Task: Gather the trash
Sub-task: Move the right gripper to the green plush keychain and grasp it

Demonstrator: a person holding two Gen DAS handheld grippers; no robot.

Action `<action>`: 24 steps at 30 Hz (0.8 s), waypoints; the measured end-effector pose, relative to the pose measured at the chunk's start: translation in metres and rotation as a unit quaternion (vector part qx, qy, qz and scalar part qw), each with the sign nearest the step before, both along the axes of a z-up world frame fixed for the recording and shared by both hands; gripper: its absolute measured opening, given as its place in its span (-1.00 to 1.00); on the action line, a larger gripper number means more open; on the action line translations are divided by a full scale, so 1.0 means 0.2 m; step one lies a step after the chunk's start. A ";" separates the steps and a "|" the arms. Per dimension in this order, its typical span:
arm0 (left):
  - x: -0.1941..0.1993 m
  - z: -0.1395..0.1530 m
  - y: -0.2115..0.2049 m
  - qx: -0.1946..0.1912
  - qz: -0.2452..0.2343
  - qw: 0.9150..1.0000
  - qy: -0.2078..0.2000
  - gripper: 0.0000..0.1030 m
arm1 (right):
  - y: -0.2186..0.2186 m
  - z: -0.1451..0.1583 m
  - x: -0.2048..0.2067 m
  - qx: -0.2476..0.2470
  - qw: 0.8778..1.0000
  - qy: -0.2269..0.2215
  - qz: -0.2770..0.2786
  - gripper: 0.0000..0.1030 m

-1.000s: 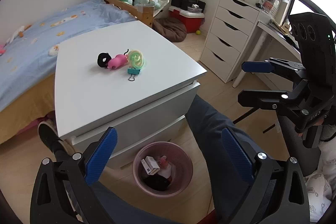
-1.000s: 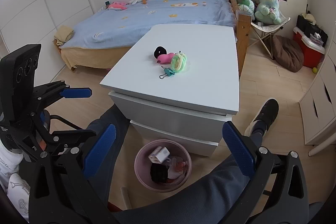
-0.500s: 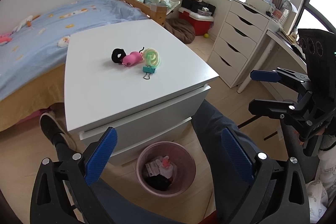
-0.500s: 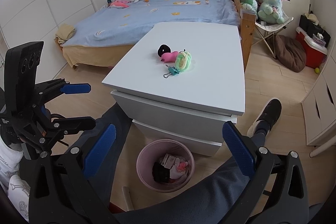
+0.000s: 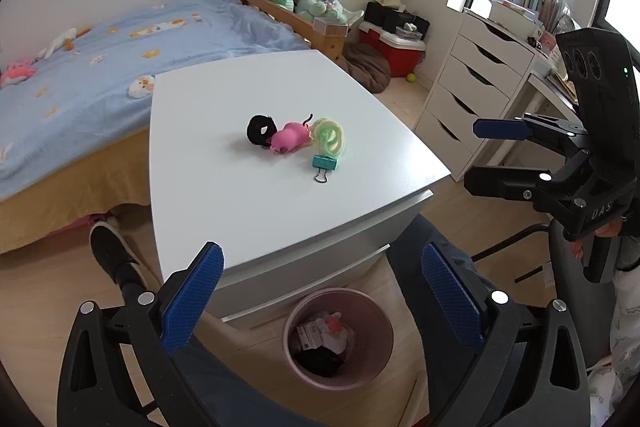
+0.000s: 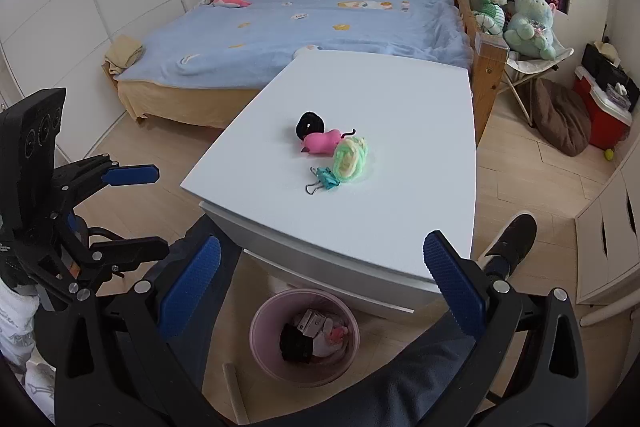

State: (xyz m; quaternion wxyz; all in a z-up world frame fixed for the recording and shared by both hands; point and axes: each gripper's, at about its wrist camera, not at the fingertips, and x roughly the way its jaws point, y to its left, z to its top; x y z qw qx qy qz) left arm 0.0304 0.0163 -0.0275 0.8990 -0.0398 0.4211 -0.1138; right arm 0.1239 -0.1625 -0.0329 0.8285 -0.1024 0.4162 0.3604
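Centrally, the white tabletop (image 5: 240, 211) carries a tight cluster: green yarn (image 5: 330, 138), pink toy (image 5: 289, 138), black ring (image 5: 261, 129), teal binder clip (image 5: 325, 164). Below its front edge stands the pink trash bin (image 6: 262, 319), partly filled. Left gripper (image 5: 320, 301) and right gripper (image 6: 320, 297) hover nearby, fingers wide, empty.

Four small scraps (image 5: 298, 141) clustered on white tabletop (image 5: 240, 195)

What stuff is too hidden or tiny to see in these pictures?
- Bin contents: in both views a box, something pink and something black show, but they are too small to name.
- Pink toy: its face is too small to read.
- Cabinet drawers: closed, so the insides are hidden.
- Books by the window: left view, too small and warped at the edge.
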 end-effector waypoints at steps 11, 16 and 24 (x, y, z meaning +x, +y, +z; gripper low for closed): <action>0.07 0.04 0.04 0.007 0.005 1.000 -0.003 0.85 | 0.23 -0.03 0.33 -0.047 0.998 0.036 0.003 0.94; 0.10 0.04 0.05 0.006 0.007 1.000 -0.001 0.85 | 0.31 -0.09 0.46 -0.067 0.996 0.063 -0.003 0.93; 0.11 0.02 0.05 0.004 0.007 1.000 0.004 0.85 | 0.40 -0.23 0.59 -0.100 0.990 0.100 -0.016 0.93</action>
